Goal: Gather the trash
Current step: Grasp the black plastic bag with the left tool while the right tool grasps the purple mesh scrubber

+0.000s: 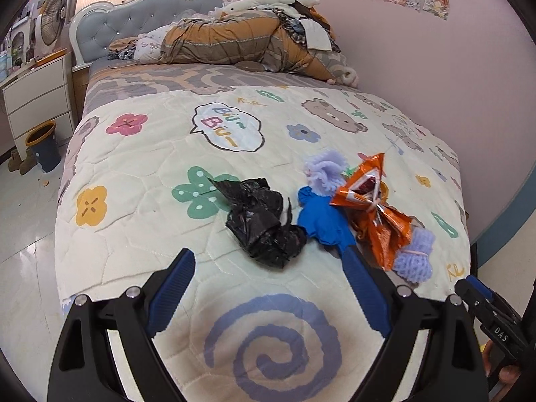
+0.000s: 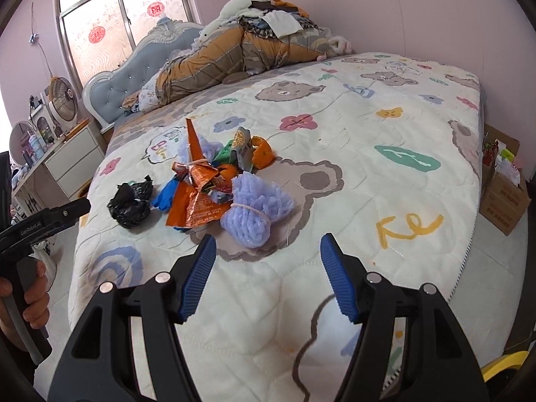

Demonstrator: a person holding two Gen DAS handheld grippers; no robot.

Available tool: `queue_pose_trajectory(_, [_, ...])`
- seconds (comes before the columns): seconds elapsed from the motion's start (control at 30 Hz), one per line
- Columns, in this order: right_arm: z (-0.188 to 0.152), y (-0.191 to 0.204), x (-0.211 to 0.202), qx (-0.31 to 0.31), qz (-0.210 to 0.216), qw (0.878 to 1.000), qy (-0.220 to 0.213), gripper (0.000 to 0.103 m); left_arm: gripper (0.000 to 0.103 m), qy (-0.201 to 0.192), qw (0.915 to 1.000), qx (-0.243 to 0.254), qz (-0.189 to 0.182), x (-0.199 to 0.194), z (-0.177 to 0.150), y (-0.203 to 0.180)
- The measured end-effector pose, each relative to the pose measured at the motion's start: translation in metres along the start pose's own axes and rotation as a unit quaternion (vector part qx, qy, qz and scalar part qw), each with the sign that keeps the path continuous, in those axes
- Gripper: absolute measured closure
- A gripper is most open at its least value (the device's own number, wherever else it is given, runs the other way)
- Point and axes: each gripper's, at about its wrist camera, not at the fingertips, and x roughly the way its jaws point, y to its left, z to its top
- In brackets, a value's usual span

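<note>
A heap of trash lies on the patterned bed quilt (image 1: 150, 184). In the left wrist view it holds a crumpled black plastic bag (image 1: 261, 221), a blue glove (image 1: 321, 217), an orange foil wrapper (image 1: 375, 207) and purple foam nets (image 1: 413, 258). My left gripper (image 1: 268, 254) is open just short of the black bag, touching nothing. The right wrist view shows the same black bag (image 2: 129, 204), glove (image 2: 164, 197), wrapper (image 2: 197, 207), foam net (image 2: 254, 211) and an orange peel (image 2: 263, 152). My right gripper (image 2: 268, 238) is open and empty, just short of the foam net.
Folded bedding and clothes (image 1: 234, 40) are piled at the headboard. A dark bin with an orange rim (image 1: 45, 145) stands on the floor by a white nightstand (image 1: 37, 93). Cardboard boxes (image 2: 502, 194) stand beyond the bed's far corner. A pink wall runs along the bed's far side.
</note>
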Motion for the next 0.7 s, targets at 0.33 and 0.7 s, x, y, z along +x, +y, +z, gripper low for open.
queue_pose_trajectory(0.33, [0.021, 0.003, 0.05, 0.005, -0.027, 0.999, 0.021, 0.041, 0.017, 0.021, 0.9989, -0.037, 0.018, 0.043, 0.022, 0.018])
queue_pose_trajectory(0.7, [0.03, 0.008, 0.083, 0.003, -0.043, 0.998, 0.039, 0.039, 0.017, 0.041, 0.9971, -0.06, 0.023, 0.086, 0.023, 0.021])
